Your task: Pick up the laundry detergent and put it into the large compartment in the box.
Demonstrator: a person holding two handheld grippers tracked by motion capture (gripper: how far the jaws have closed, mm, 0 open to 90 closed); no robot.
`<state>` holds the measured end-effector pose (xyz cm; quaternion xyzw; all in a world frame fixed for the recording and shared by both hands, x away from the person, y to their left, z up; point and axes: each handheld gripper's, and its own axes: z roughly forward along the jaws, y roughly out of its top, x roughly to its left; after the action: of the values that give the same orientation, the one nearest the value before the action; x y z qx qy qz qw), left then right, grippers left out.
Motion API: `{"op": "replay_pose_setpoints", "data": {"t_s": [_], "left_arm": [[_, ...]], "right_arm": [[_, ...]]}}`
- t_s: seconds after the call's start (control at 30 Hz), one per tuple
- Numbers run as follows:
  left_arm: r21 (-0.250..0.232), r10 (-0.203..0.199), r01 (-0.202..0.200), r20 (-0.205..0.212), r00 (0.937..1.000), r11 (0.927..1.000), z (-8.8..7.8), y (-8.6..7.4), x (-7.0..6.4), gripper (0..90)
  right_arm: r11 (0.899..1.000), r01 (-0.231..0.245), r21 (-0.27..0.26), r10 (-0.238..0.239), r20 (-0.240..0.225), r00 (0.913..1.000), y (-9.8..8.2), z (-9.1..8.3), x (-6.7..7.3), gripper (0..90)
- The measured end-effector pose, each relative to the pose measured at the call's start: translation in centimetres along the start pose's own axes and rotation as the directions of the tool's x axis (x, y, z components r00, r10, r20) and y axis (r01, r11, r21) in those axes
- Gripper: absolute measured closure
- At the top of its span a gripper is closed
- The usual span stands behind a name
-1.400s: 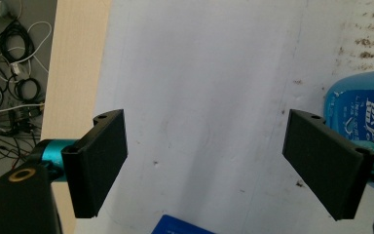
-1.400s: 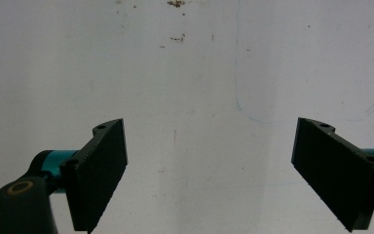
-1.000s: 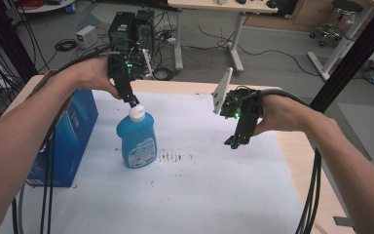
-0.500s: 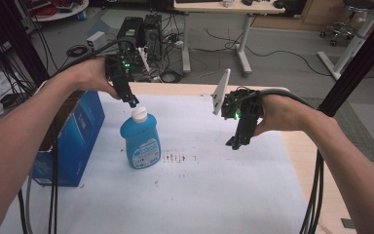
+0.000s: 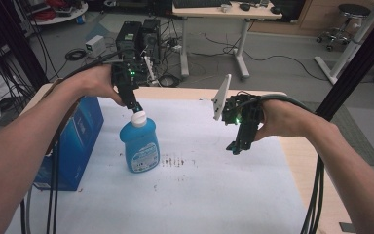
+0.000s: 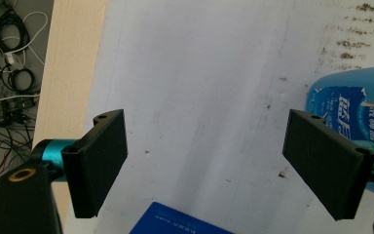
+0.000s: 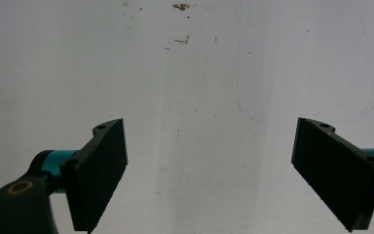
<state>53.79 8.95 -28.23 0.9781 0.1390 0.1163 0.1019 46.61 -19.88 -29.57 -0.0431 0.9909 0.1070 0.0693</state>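
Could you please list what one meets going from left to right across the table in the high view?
Blue box → blue bottle → brown specks on the white sheet → right gripper.

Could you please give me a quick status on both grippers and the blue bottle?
Left gripper open, just above blue bottle cap. Right gripper open, empty, over the white sheet. Bottle upright beside blue box; nothing in the way.

High view looks down; both gripper views face the white sheet [image 5: 199,185] closely
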Motion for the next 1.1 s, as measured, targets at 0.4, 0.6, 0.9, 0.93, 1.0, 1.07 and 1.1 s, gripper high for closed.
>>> {"op": "replay_pose_setpoints", "data": {"t_s": [0.4, 0.6, 0.9, 0.93, 1.0, 1.07, 1.1], "left_arm": [[-0.031, -0.033, 0.033, -0.003, 0.9995, 0.999, -1.1, -1.1, 0.4, 16.5], [-0.04, -0.034, 0.034, -0.004, 0.9994, 0.9986, -1.9, -1.5, 0.2, 16.5], [-0.055, -0.046, 0.045, -0.007, 0.9989, 0.9975, -3.1, -2.3, -0.2, 16.5], [-0.055, -0.046, 0.045, -0.007, 0.9989, 0.9975, -3.1, -2.3, -0.2, 16.5], [-0.064, -0.05, 0.049, -0.005, 0.9987, 0.9967, -3.4, -2.4, -0.2, 16.5], [-0.067, -0.05, 0.05, -0.001, 0.9987, 0.9965, -3.7, -2.5, -0.4, 16.5], [-0.07, -0.048, 0.048, 0.001, 0.9989, 0.9964, -3.9, -2.5, -0.5, 16.5]], "right_arm": [[1.0, 0.0, 0.023, 0.0, 0.005, 1.0, 0.1, 0.0, 0.1, 12.3], [1.0, 0.0, 0.031, 0.0, 0.004, 1.0, 0.5, 0.1, 0.3, 12.3], [0.999, -0.004, 0.036, 0.004, 0.006, 1.0, 0.4, 0.0, 0.3, 12.3], [0.999, -0.004, 0.036, 0.004, 0.006, 1.0, 0.4, 0.0, 0.3, 12.3], [0.999, -0.009, 0.034, 0.009, 0.005, 0.9999, 0.3, 0.0, 0.2, 12.3], [0.999, -0.012, 0.039, 0.012, 0.007, 0.9999, 0.2, 0.0, 0.3, 12.3], [0.999, -0.01, 0.038, 0.01, 0.006, 0.9999, 0.2, -0.1, 0.3, 12.3]]}}
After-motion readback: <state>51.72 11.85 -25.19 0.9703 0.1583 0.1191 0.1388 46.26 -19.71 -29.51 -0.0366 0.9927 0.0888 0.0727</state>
